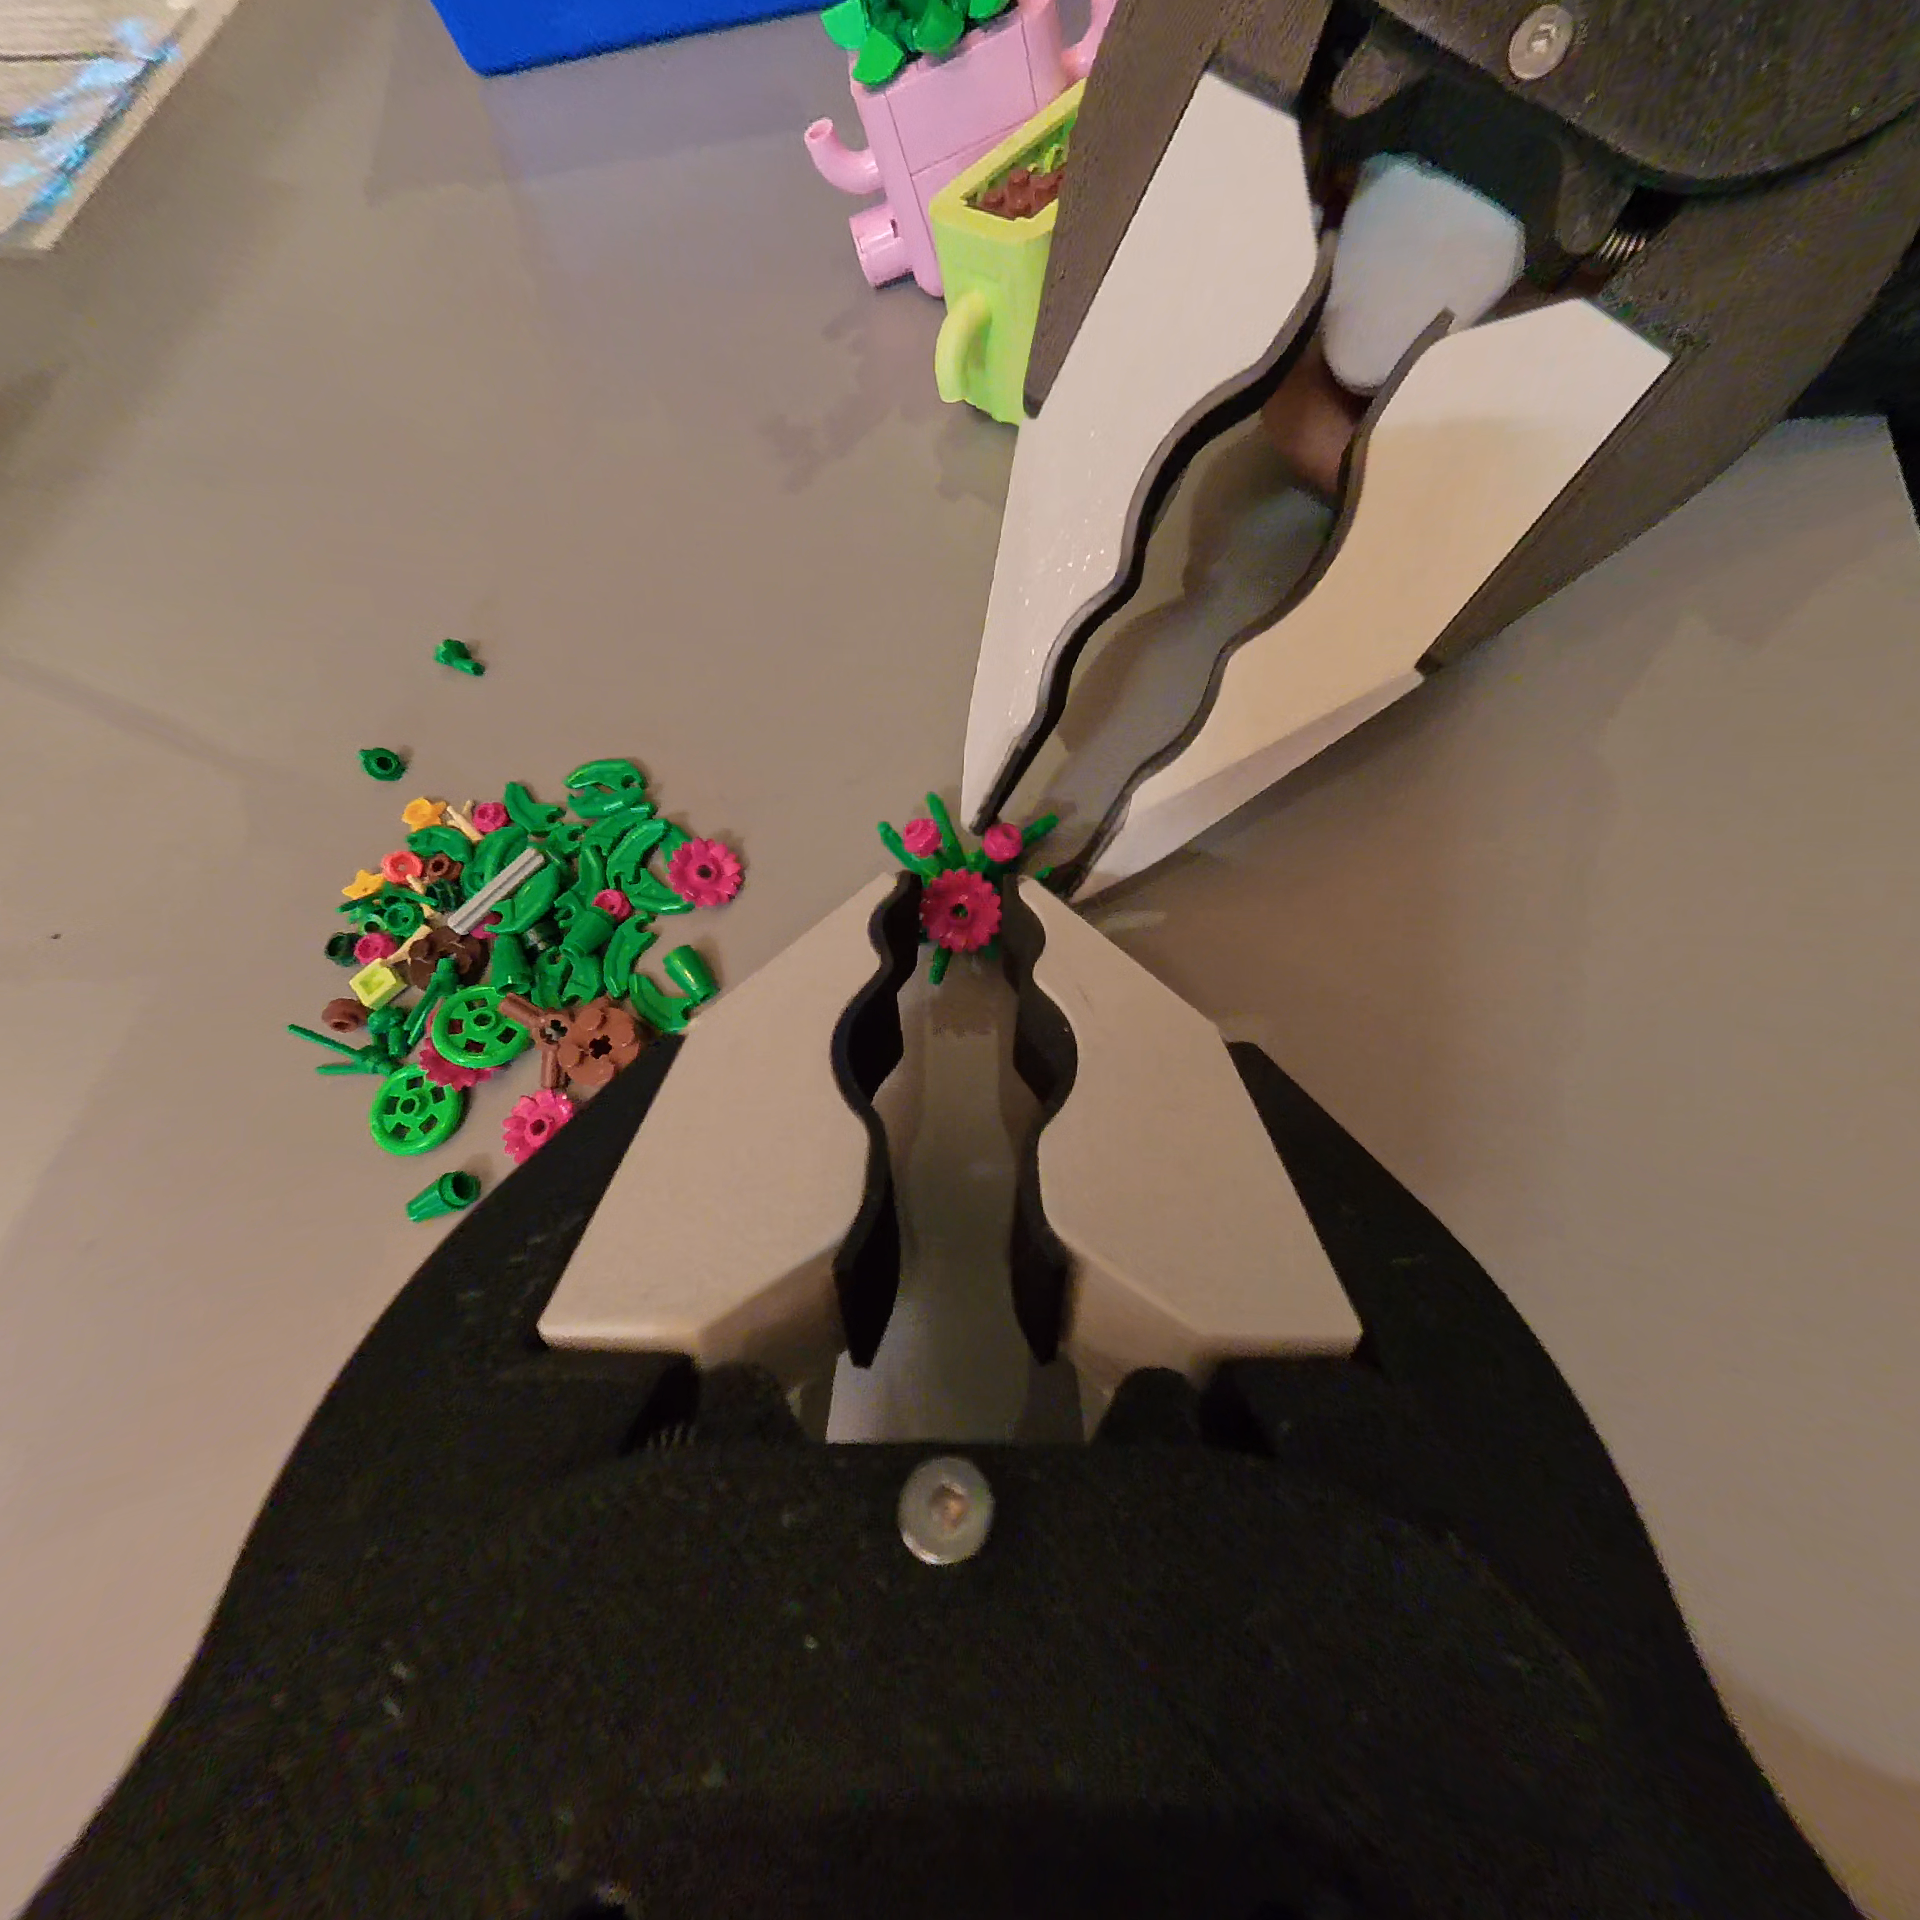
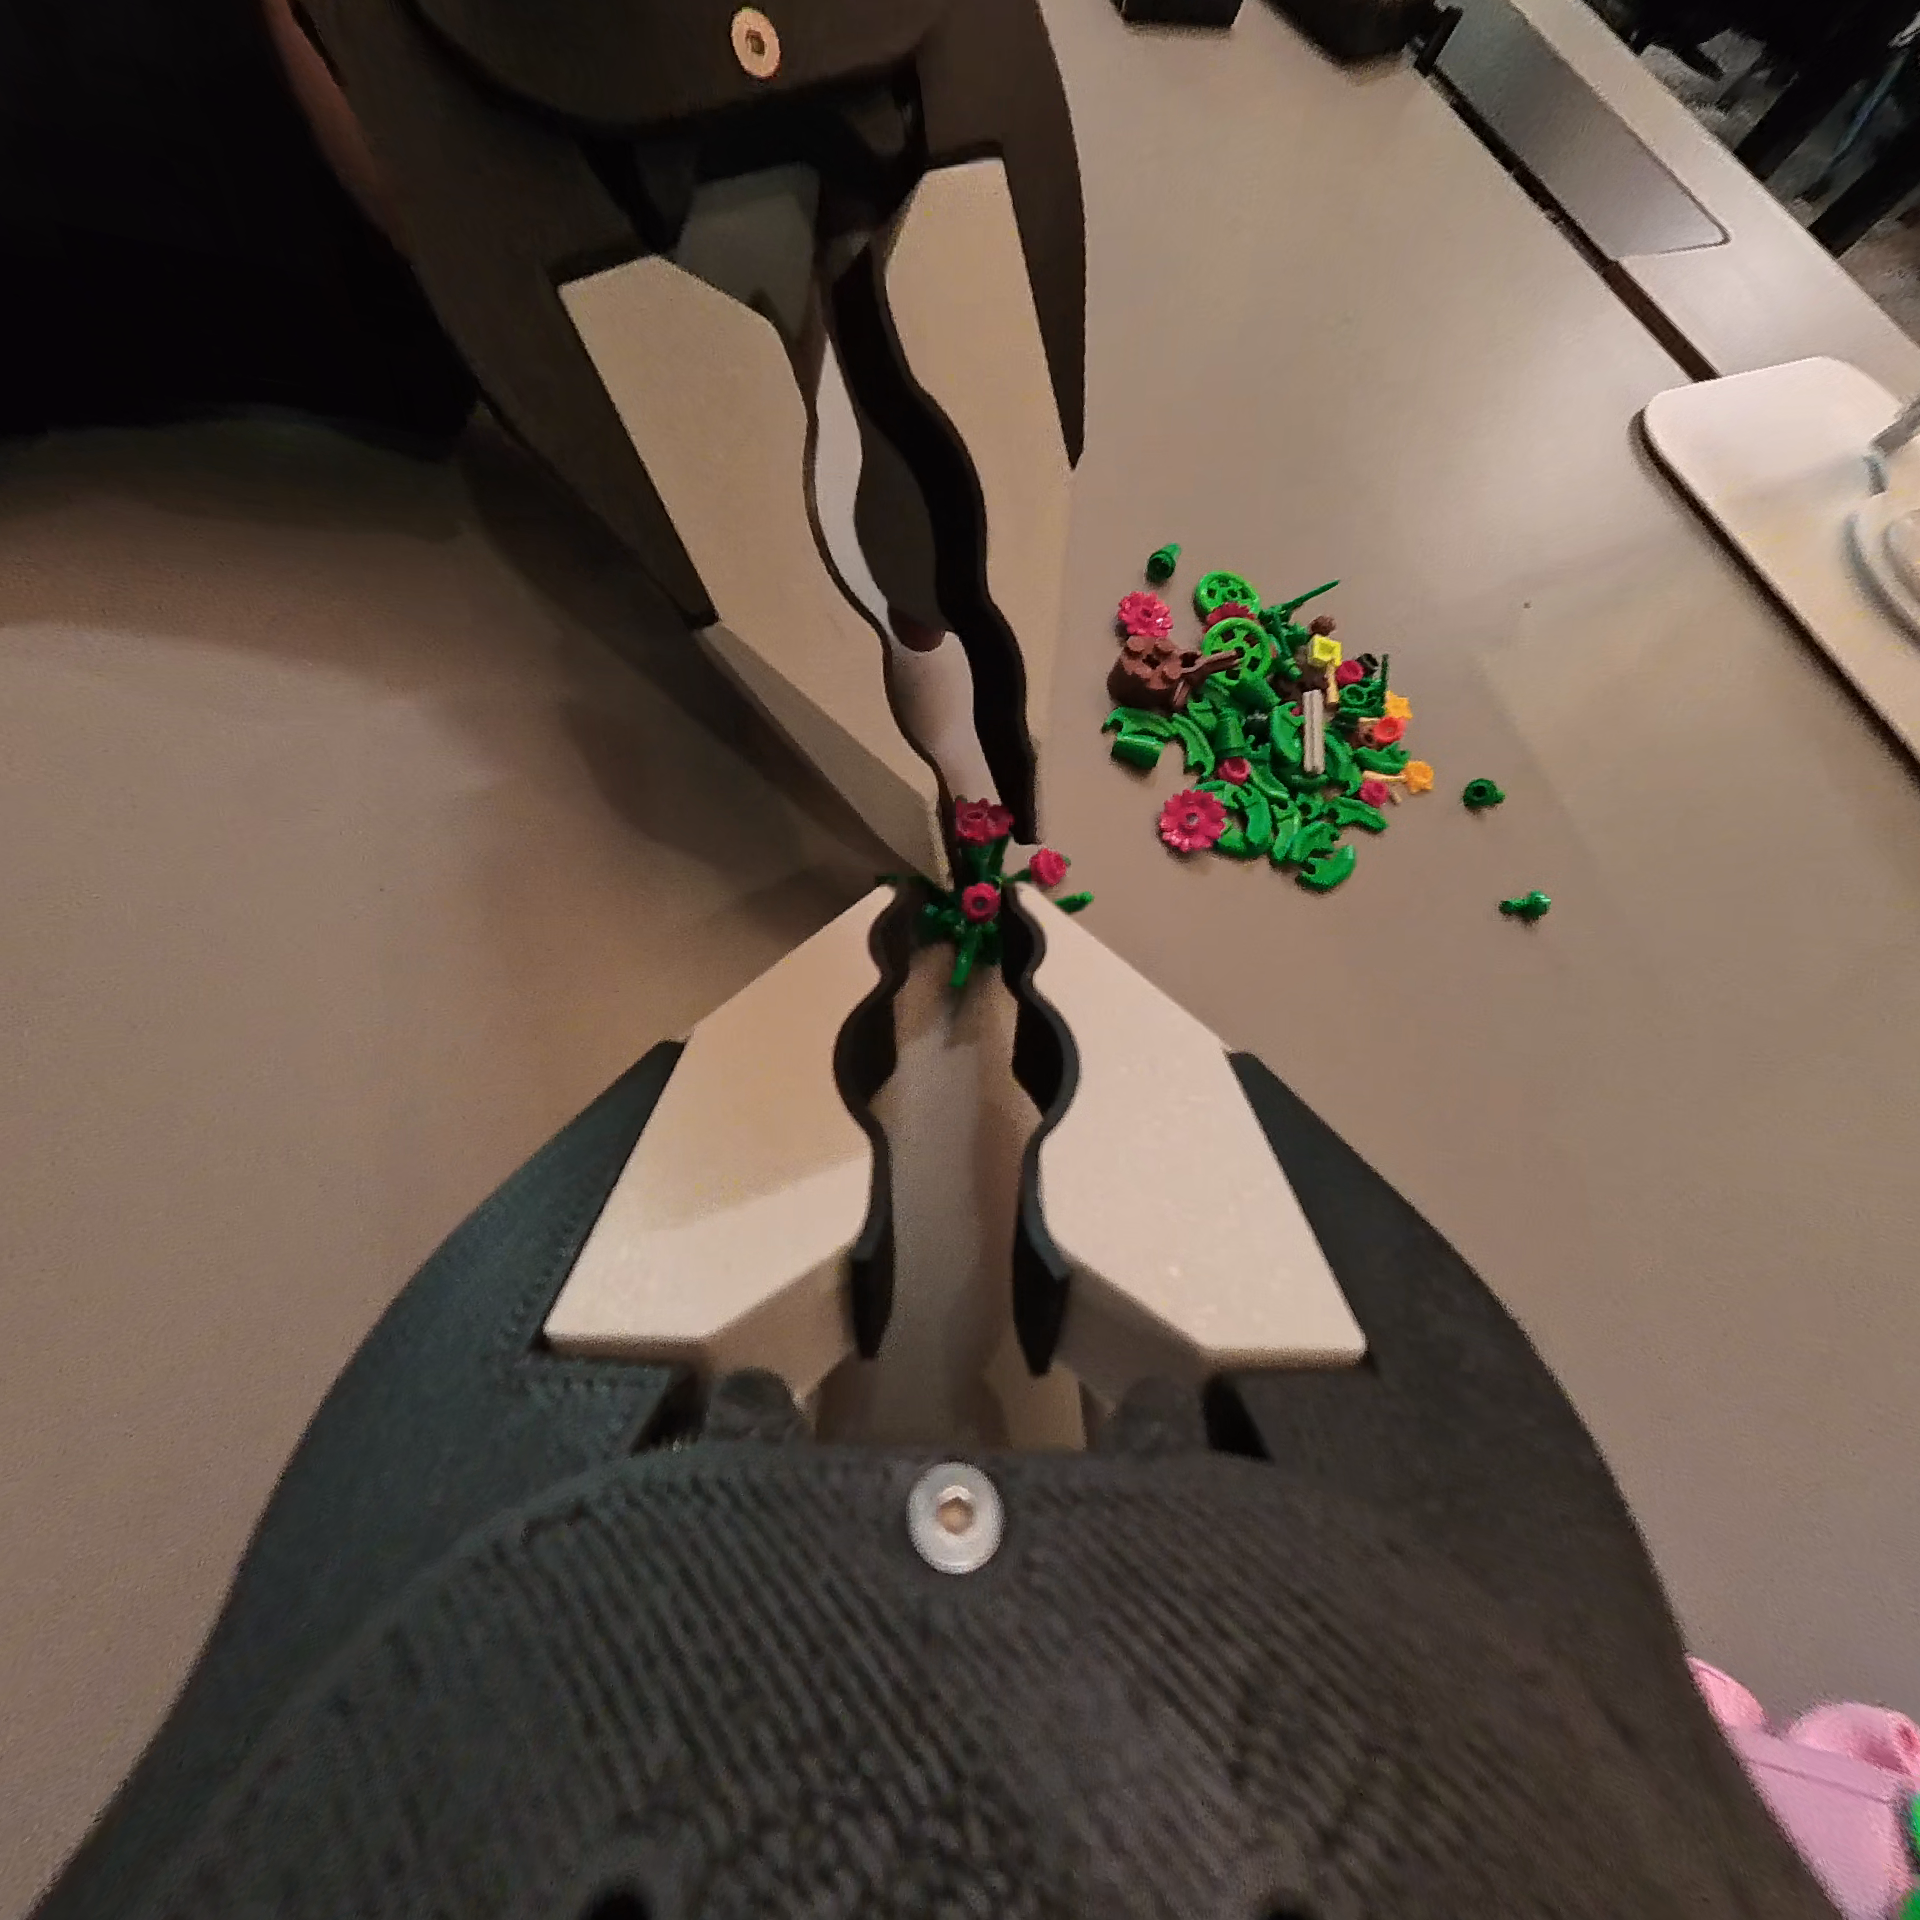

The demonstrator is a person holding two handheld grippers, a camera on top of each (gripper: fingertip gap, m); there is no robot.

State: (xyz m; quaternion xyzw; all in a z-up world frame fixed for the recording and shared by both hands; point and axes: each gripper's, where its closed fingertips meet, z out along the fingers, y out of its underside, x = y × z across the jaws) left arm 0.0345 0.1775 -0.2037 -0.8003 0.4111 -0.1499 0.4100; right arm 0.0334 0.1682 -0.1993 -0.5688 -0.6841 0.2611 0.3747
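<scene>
Mostly grey tabletop [image 1: 416,436] fills both views, its far edges cut off. Left gripper [image 1: 958,904] points forward from the bottom of the left wrist view, its tips pinching a small flower sprig [image 1: 958,906] — toy-brick piece with green stems, one big magenta blossom and two small buds. Right gripper [image 1: 1029,842] comes in from upper right there, tips nearly together at the sprig's far side; in the right wrist view its own tips [image 2: 961,925] grip the sprig [image 2: 977,904] by the green stems, while the left gripper [image 2: 987,821] closes on the large blossom end from above. So both claws are pinching the same sprig, held just over the table; whether it touches the surface can't be told.

Pink brick pot [image 1: 935,125] with green foliage and a lime green mug-shaped planter [image 1: 987,301] stand at the far side, both partly hidden behind the right gripper and cut by the frame. Blue box [image 1: 582,31] is cropped at the top edge. White tray [image 2: 1787,520] is cut off at the right edge of the right wrist view.

Loose pile of brick parts [image 1: 520,956] lies left of the left gripper, well apart from the sprig: green leaves, magenta flowers, brown bits, too jumbled to count.
</scene>
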